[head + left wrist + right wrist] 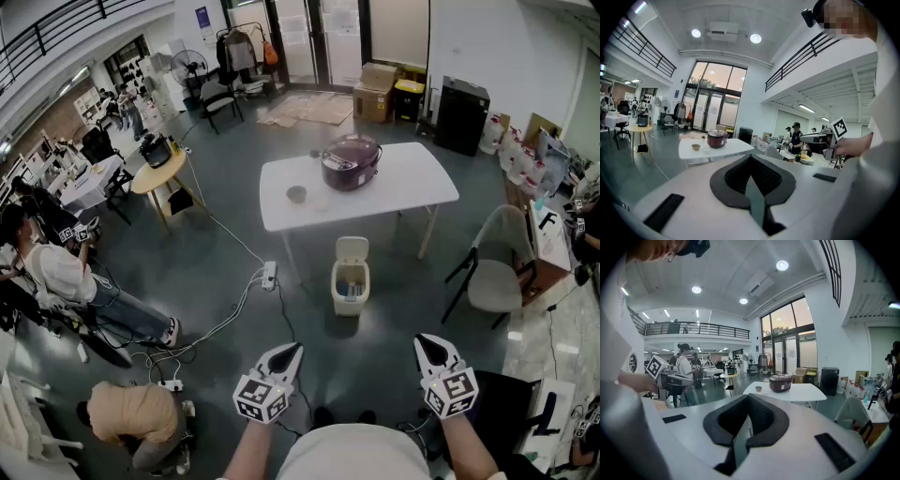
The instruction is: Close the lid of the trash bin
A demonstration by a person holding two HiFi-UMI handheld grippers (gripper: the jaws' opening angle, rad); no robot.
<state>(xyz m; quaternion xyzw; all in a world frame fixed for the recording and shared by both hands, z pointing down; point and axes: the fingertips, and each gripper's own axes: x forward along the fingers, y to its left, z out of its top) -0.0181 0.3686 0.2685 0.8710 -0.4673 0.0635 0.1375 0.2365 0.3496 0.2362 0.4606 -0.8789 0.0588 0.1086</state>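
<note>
The small cream trash bin (351, 281) stands on the grey floor in front of the white table (412, 187). Its lid (352, 248) is tipped up and back, and some rubbish shows inside. My left gripper (292, 351) and right gripper (423, 343) are held side by side low in the head view, well short of the bin and pointing toward it. Both are shut with nothing between the jaws. The bin is hidden in both gripper views; the left gripper (751, 157) and the right gripper (749, 397) show only their closed tips.
A dark rice cooker (350, 161) and a small bowl (296, 194) sit on the table. A grey chair (495, 272) stands to the bin's right. Cables and a power strip (269, 275) lie on the floor to its left. People sit at the far left (66, 272).
</note>
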